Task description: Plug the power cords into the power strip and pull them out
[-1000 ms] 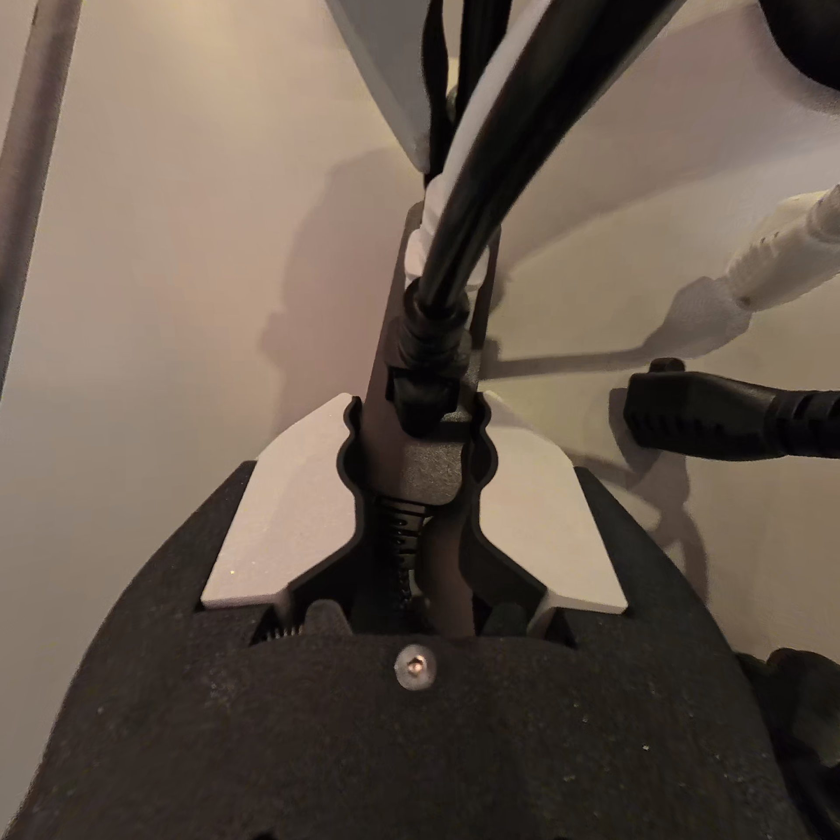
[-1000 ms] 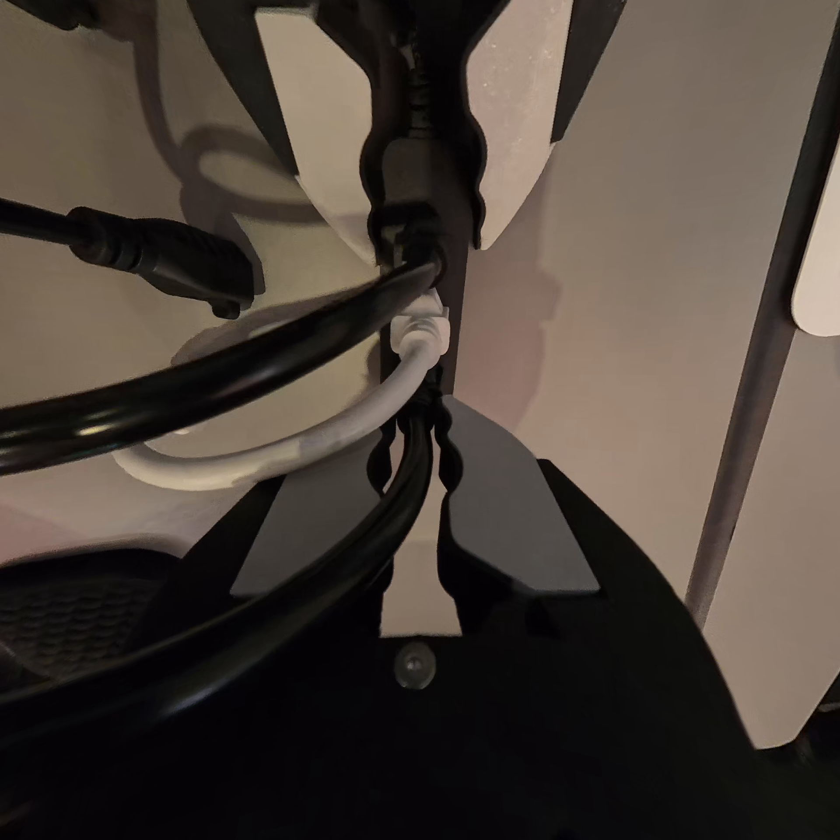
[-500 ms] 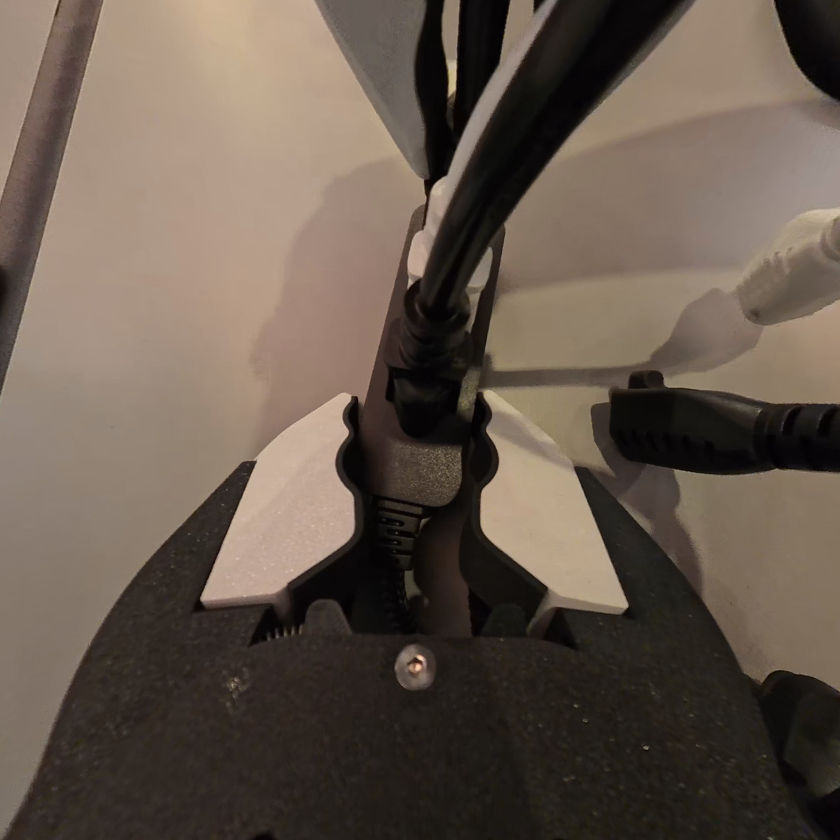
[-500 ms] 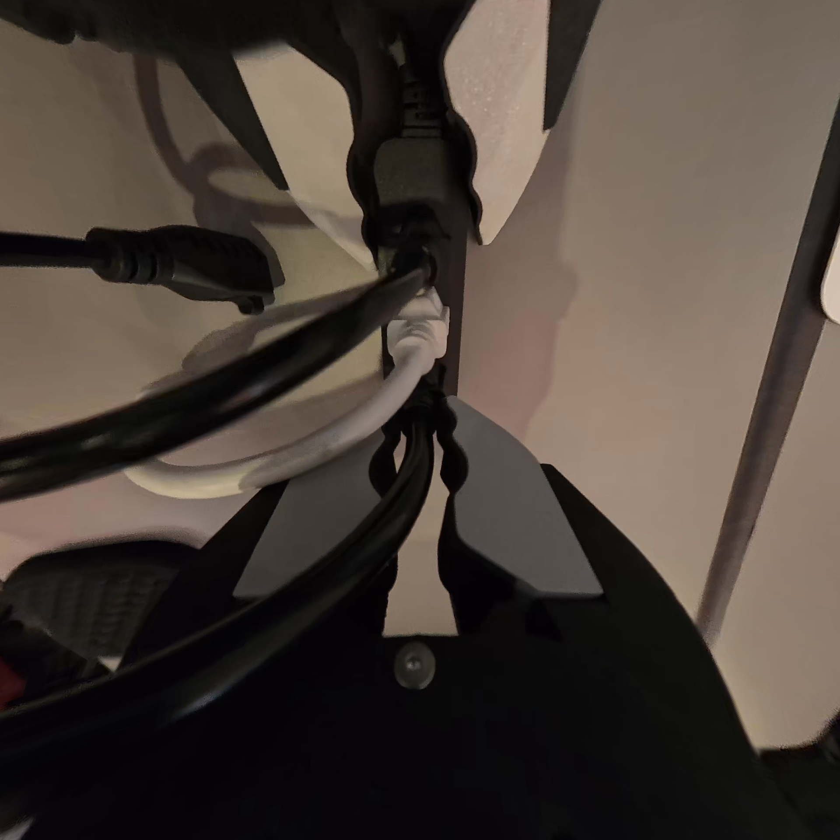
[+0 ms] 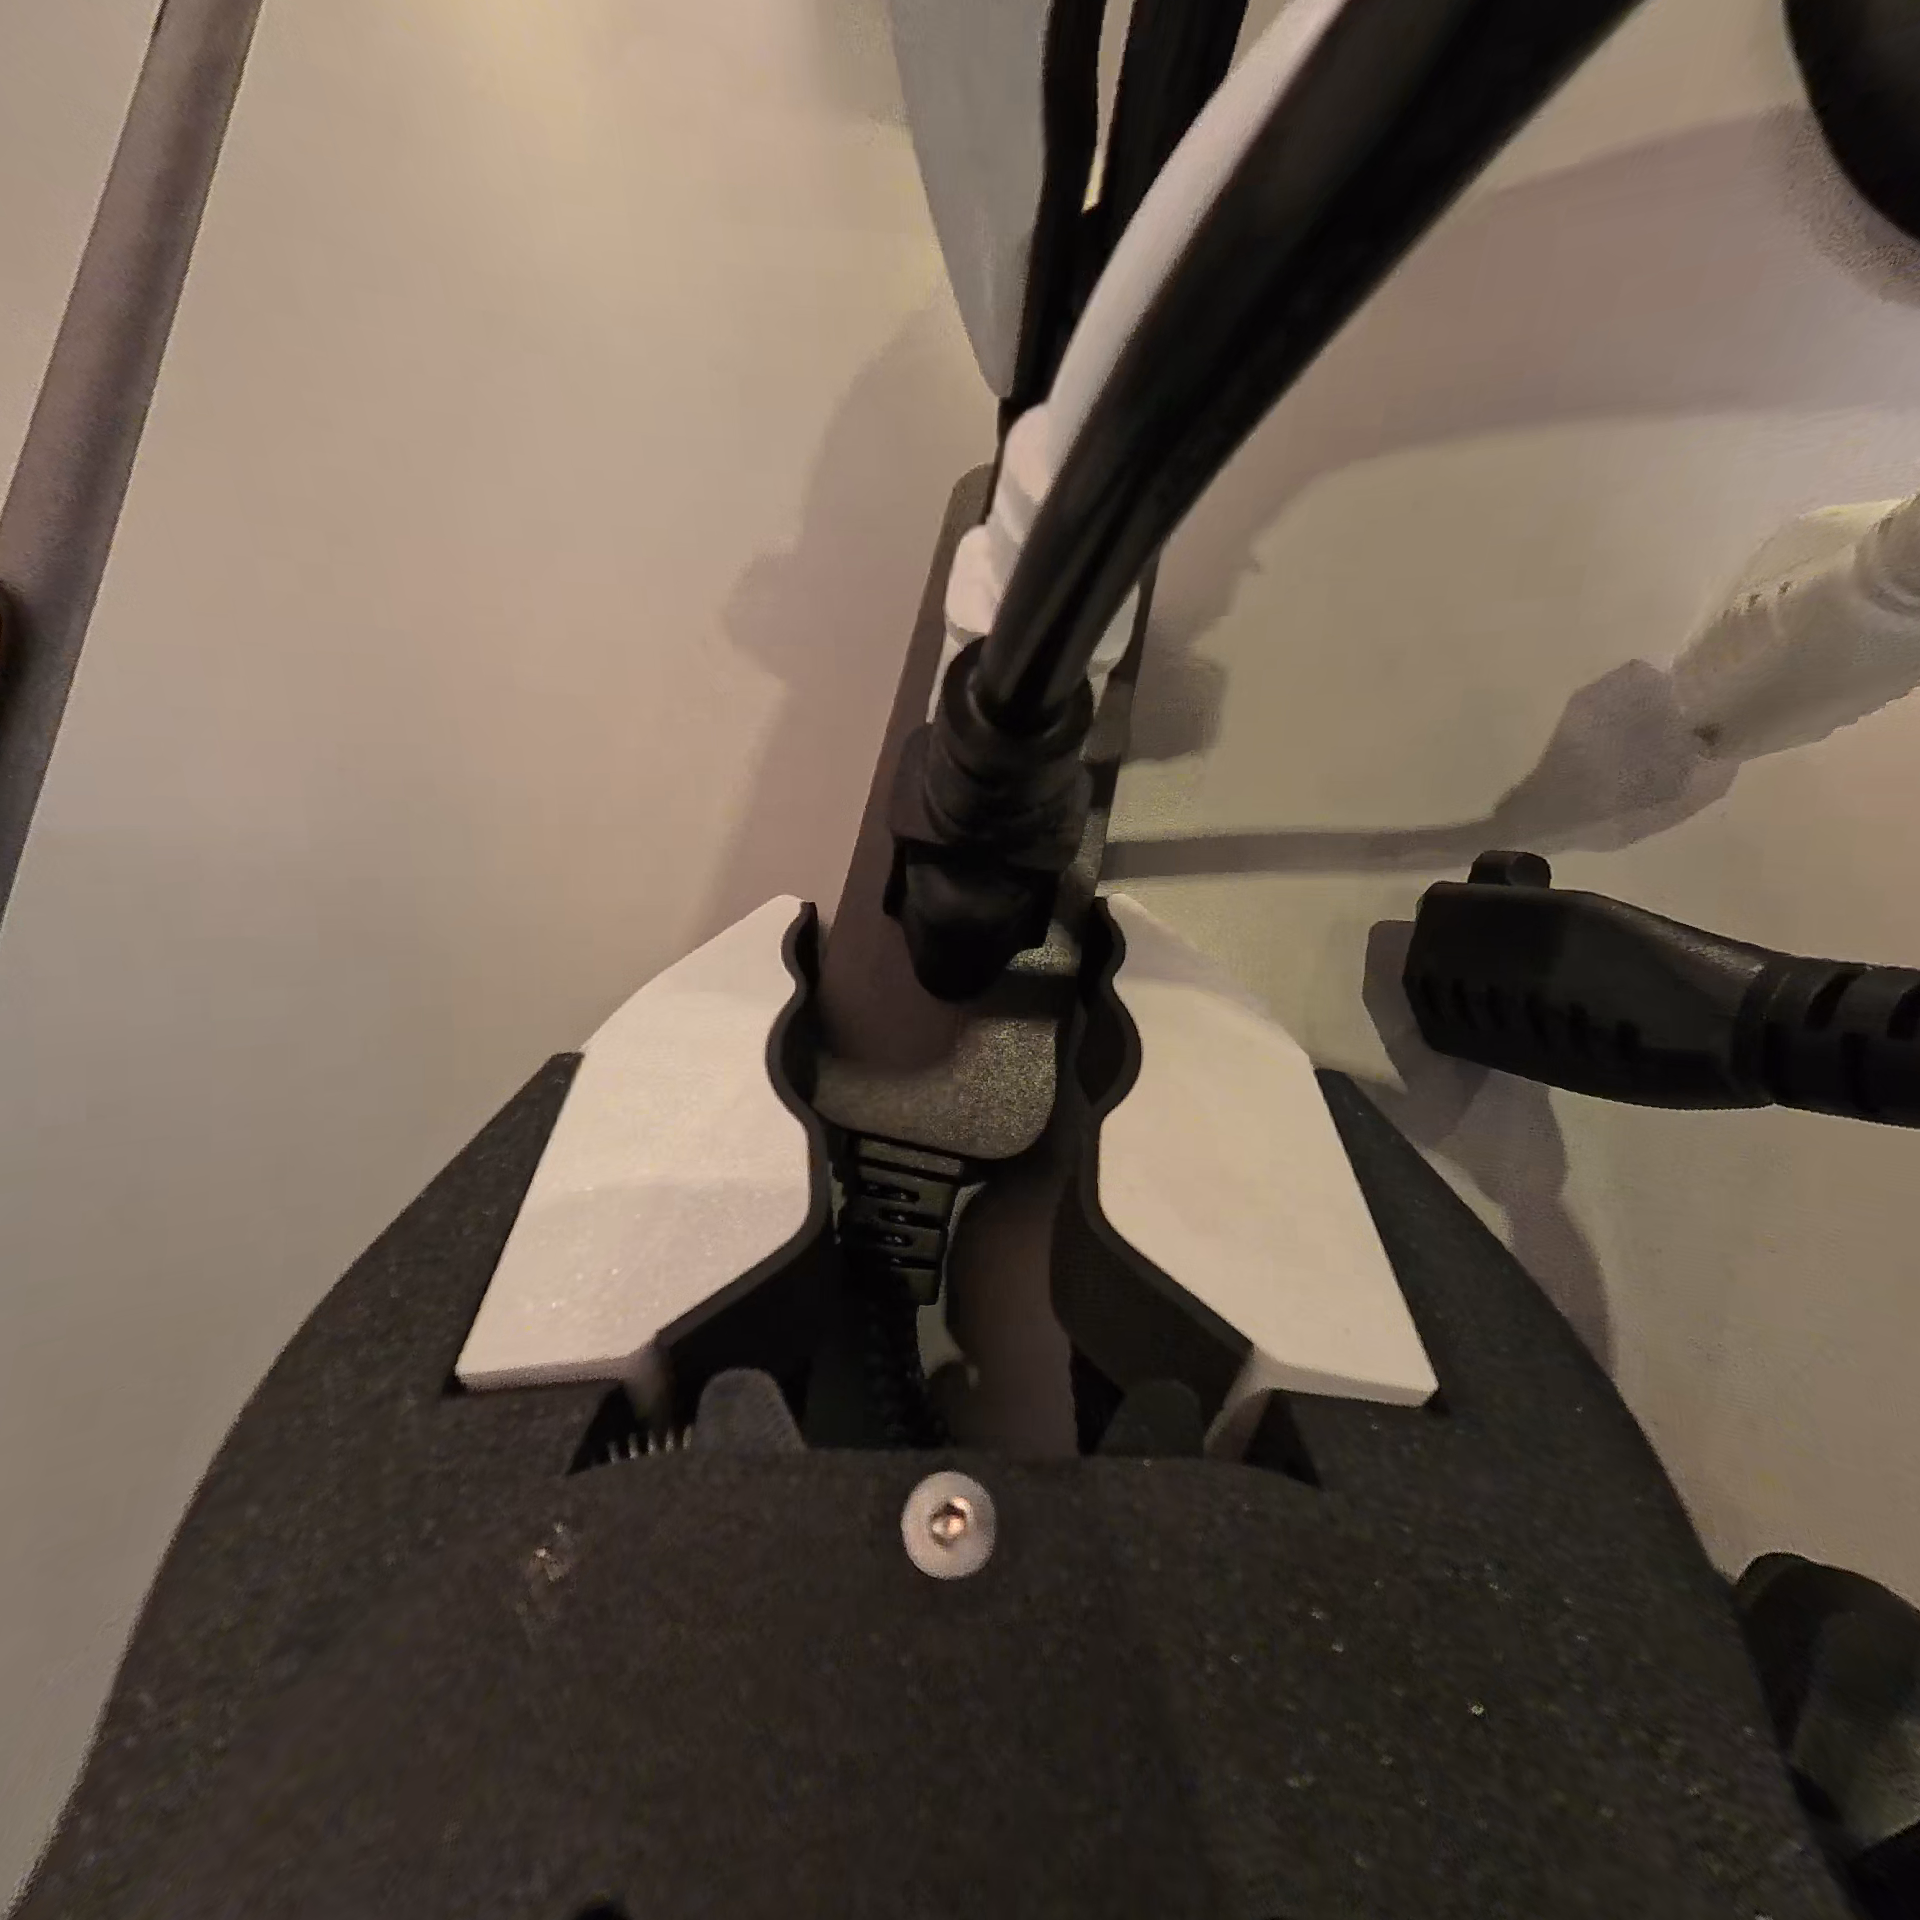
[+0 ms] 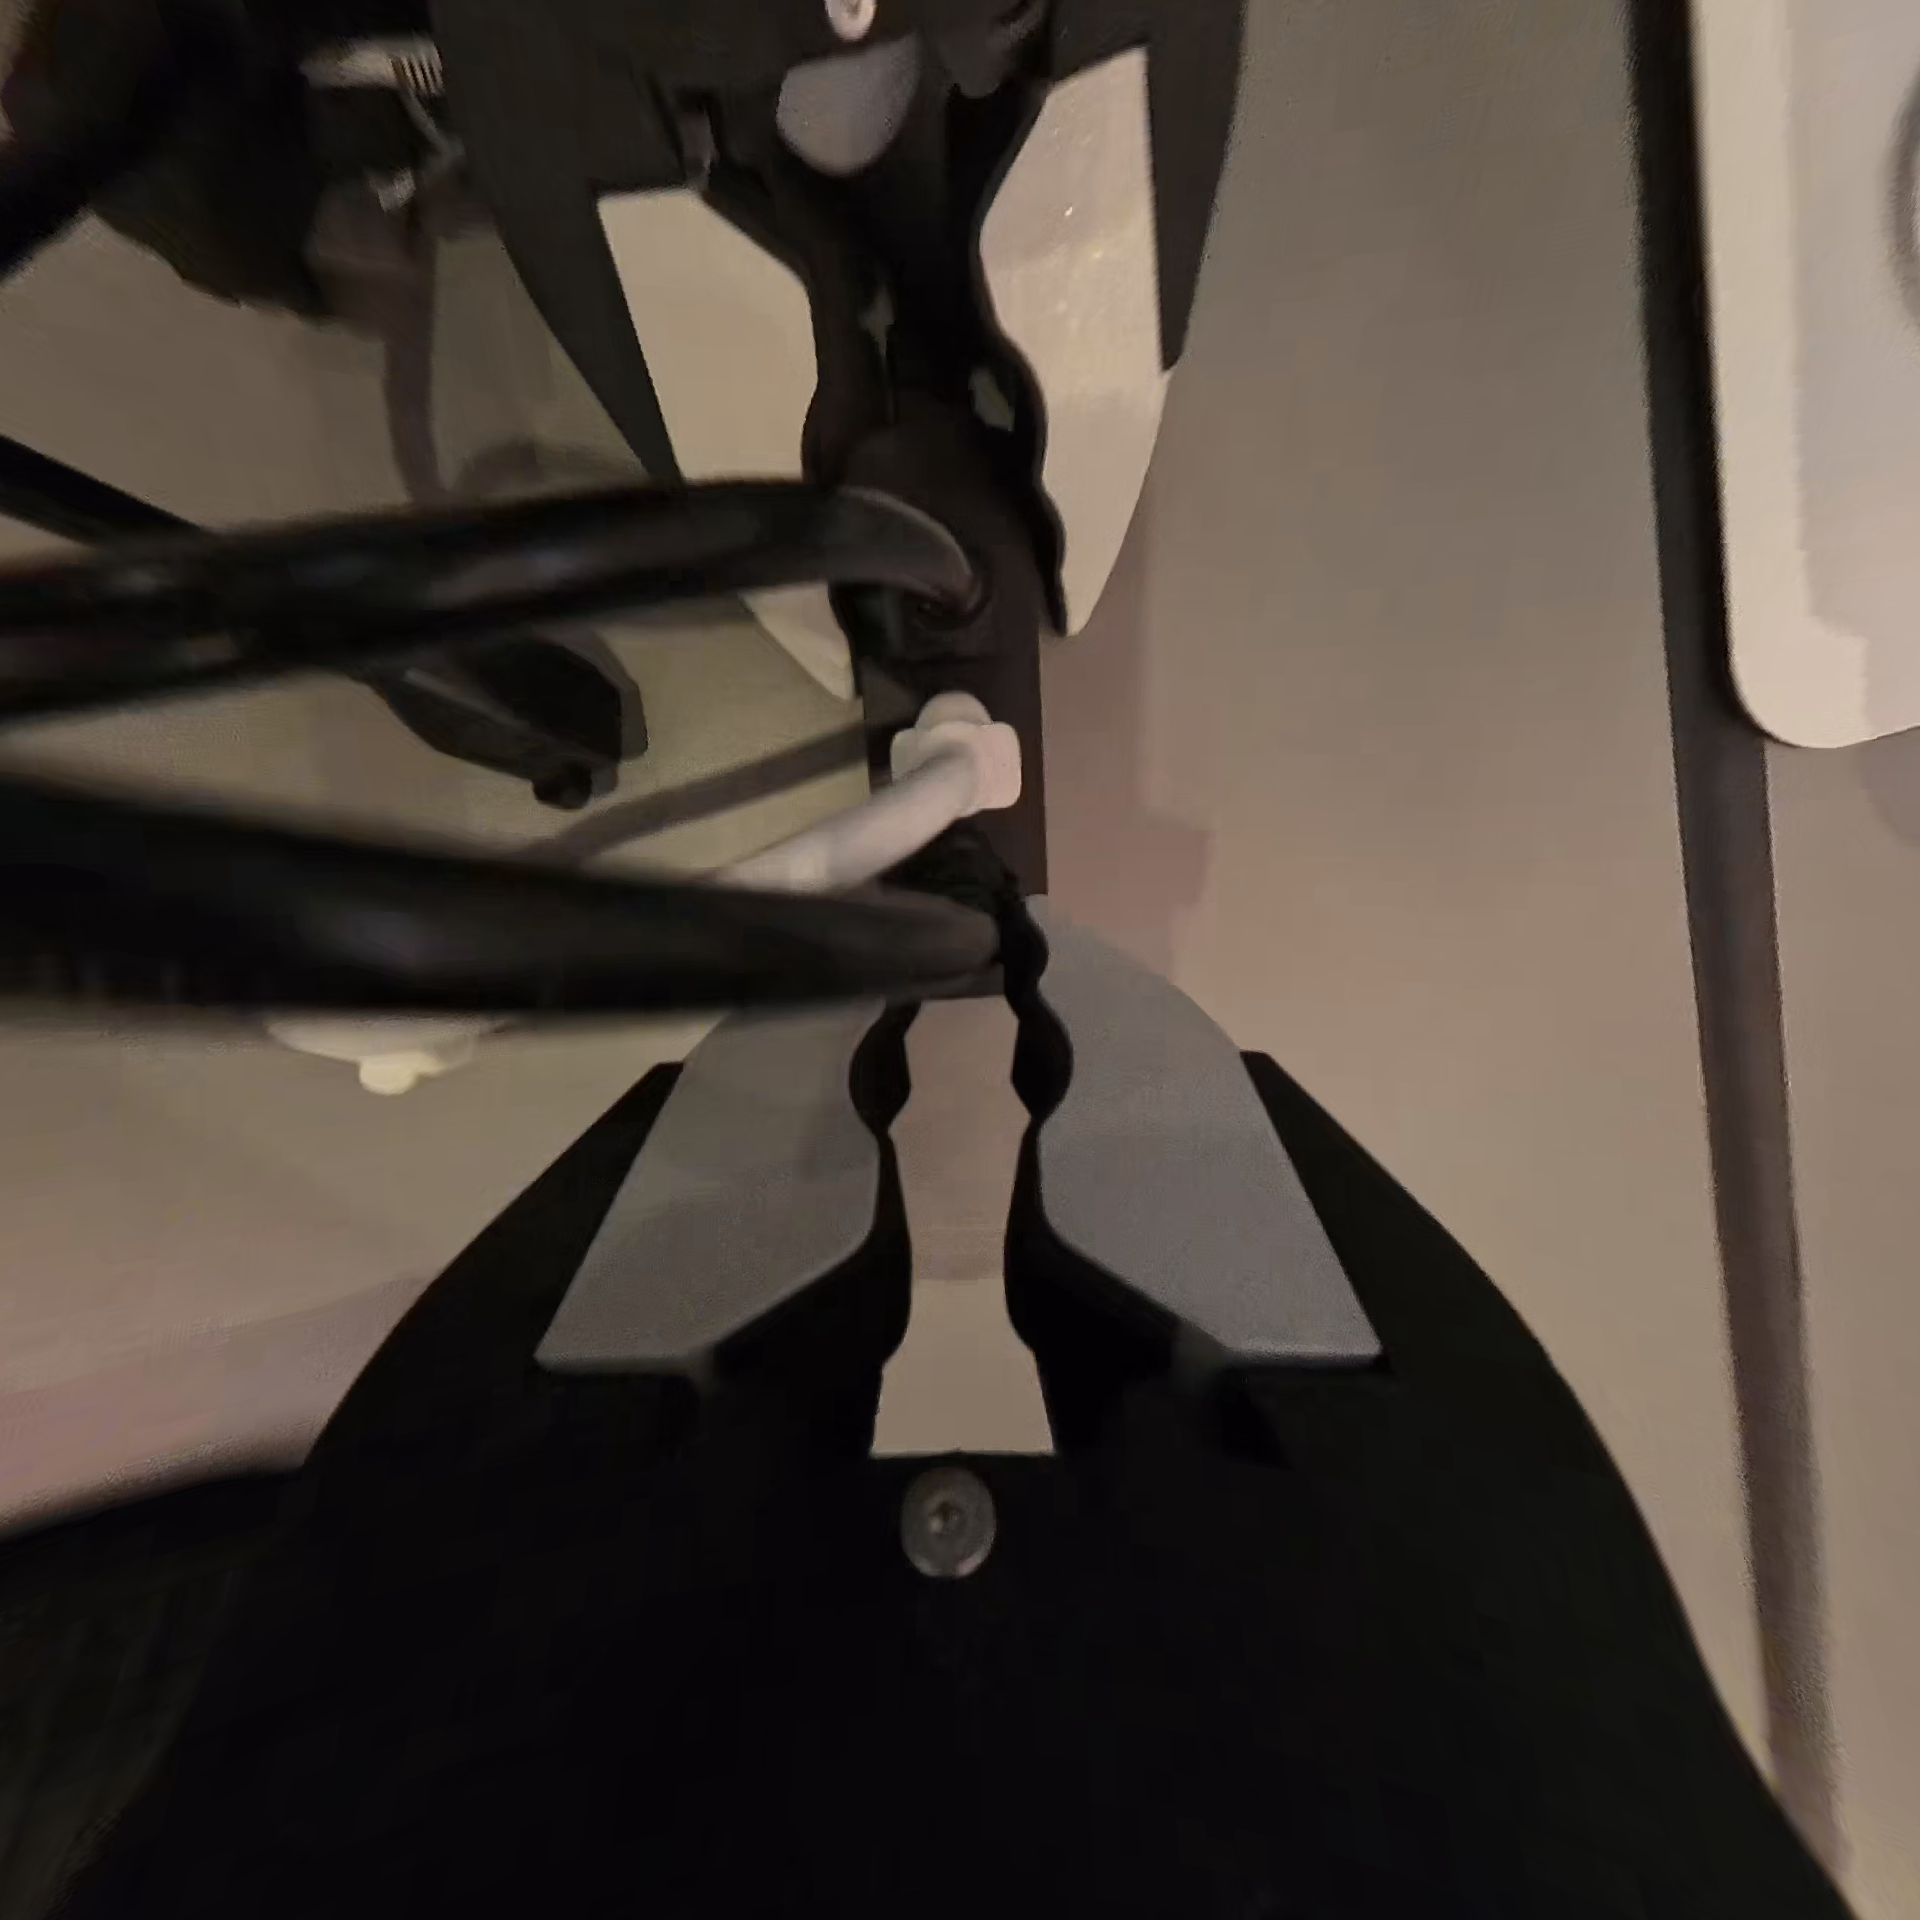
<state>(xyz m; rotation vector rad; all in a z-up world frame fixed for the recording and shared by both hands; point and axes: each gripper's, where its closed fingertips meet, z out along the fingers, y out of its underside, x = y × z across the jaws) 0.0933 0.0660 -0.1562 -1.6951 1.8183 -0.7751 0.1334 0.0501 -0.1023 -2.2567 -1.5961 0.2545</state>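
A narrow dark power strip (image 5: pixel 883 862) lies on the pale table, seen edge-on. My left gripper (image 5: pixel 951 935) is shut on its cord end, a dark grey block (image 5: pixel 935 1101). A black plug (image 5: pixel 977 831) and a white plug (image 5: pixel 997 582) sit in the strip. In the right wrist view the strip (image 6: pixel 1013 748) runs away from me, with the white plug (image 6: pixel 966 758) in it. My right gripper (image 6: pixel 977 935) is shut at its tips on another black plug (image 6: pixel 951 868) at the strip's near end. Its thick cord (image 6: pixel 468 935) runs left over my left finger. The left gripper (image 6: pixel 935 468) shows beyond.
A loose black plug (image 5: pixel 1558 1018) and a loose white plug (image 5: pixel 1787 644) lie to the right of the strip. They also show in the right wrist view, black (image 6: pixel 520 717) and white (image 6: pixel 395 1060). A grey bar (image 5: pixel 104 364) runs along the left. A white object (image 6: pixel 1849 416) lies past a dark bar (image 6: pixel 1704 727). The tips of one gripper are about 8 cm away from the tips of the other.
In the right wrist view the black cords have swung from slanting to nearly level, and the left gripper looks closer. The left gripper's hold on the strip is unchanged.
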